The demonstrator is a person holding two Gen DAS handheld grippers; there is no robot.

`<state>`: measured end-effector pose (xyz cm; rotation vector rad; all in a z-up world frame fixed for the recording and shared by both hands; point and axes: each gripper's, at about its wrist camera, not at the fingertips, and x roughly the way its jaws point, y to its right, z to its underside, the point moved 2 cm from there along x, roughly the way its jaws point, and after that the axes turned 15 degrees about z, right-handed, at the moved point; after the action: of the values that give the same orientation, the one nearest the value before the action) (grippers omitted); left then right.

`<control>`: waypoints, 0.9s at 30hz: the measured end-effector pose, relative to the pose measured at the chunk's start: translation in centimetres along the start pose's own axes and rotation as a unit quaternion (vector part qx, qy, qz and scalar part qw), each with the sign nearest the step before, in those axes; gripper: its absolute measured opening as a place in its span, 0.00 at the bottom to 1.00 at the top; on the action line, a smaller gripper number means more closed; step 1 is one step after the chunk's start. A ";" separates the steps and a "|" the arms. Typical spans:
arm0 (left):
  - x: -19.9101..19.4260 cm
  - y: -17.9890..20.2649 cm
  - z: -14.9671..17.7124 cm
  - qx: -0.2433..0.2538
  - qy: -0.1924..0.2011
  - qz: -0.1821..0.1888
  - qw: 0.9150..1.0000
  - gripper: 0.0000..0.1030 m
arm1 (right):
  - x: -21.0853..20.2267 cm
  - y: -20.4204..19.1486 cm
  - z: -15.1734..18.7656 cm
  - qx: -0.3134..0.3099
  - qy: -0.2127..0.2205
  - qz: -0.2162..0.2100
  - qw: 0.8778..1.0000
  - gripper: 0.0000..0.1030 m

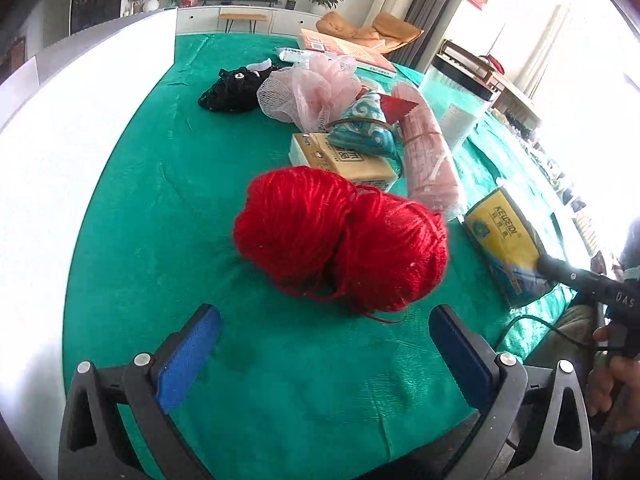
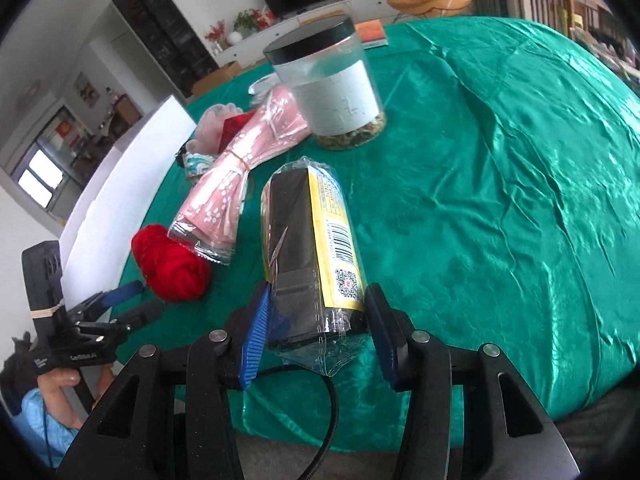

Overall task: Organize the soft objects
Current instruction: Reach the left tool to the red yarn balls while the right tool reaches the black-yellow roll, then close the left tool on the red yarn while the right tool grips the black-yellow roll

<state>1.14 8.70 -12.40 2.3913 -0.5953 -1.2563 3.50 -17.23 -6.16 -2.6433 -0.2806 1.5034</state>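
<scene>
Green satin cloth [image 2: 500,184] covers the table, rumpled, its near edge falling away just under both grippers. Nearest, the right gripper [image 2: 316,332] has its blue pads on either side of a yellow-and-black plastic-wrapped pack [image 2: 308,248] that lies pointing away from the edge; the left pad touches the wrap, while the right one shows a sliver of cloth beside it, so a firm grip cannot be told. To that pack's right the cloth runs bare all the way to the far rim, the widest free room on the table. The left gripper [image 1: 324,344] hovers with jaws wide and nothing between them, above open cloth just short of the red yarn [image 1: 340,240], two balls lying together and trailing loose strands. Left of the yarn a broad empty strip reaches a white board [image 1: 80,120] standing along the table's side. Behind the yarn the things crowd together: a tan tissue pack [image 1: 344,160], a pink wrapped roll [image 1: 428,152], a teal patterned pouch [image 1: 360,128], a pink mesh puff [image 1: 308,88] and a black knitted piece [image 1: 232,92]. A clear jar [image 2: 332,80] with a black lid stands beyond the roll, and an orange book [image 1: 348,50] lies at the far edge.
</scene>
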 end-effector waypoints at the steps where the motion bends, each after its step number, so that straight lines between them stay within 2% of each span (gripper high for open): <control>1: 0.2 0.3 -0.1 0.000 -0.003 0.014 1.000 1.00 | -0.3 0.8 0.3 0.011 0.003 0.007 1.000 0.50; 3: 0.7 1.1 -0.5 0.005 -0.008 0.032 0.999 1.00 | -0.5 1.5 0.5 0.020 0.003 0.012 1.000 0.56; 5: 1.5 1.8 -1.1 0.000 -0.008 0.048 0.999 1.00 | -0.4 1.2 0.1 0.016 -0.004 0.010 1.000 0.69; 9: 3.6 1.2 -3.2 -0.039 0.000 0.050 0.998 1.00 | -0.5 -1.2 -1.9 -0.056 -0.004 0.042 0.998 0.78; 11: 4.1 1.0 -4.0 -0.031 -0.002 0.019 0.999 1.00 | 0.9 -3.0 -2.6 -0.111 -0.031 0.054 0.992 0.78; 13: 3.8 0.3 -4.5 -0.018 -0.008 -0.018 1.000 0.99 | 2.1 -5.1 -2.0 -0.172 -0.053 0.063 0.982 0.75; 15: 2.7 -0.7 -5.0 -0.007 -0.007 -0.017 1.000 0.97 | 2.7 -4.9 -1.9 -0.201 -0.057 0.092 0.974 0.54; 17: 1.7 -1.7 -5.8 0.008 -0.008 -0.040 0.999 0.94 | 2.5 -3.2 -2.5 -0.174 -0.067 0.073 0.980 0.53; 18: 1.2 -2.0 -6.3 0.019 -0.003 -0.053 0.998 0.94 | 2.5 -2.0 -3.2 -0.159 -0.064 0.082 0.982 0.53; 21: 0.5 -2.5 -7.5 0.030 0.011 -0.057 0.998 0.95 | 2.4 1.4 -6.3 -0.097 -0.036 0.118 0.988 0.52; 24: 1.9 -2.3 -7.5 0.022 -0.010 -0.062 0.998 0.98 | 3.2 4.5 -10.5 -0.002 0.003 0.118 0.993 0.52; 27: 2.8 -1.9 -6.6 0.012 -0.021 -0.079 0.997 0.98 | 6.3 5.4 -14.0 0.025 -0.001 0.108 0.994 0.53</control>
<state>8.46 9.65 -11.79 2.4779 -0.4415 -1.3749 19.24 -21.08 -5.18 -2.7066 0.0453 1.5490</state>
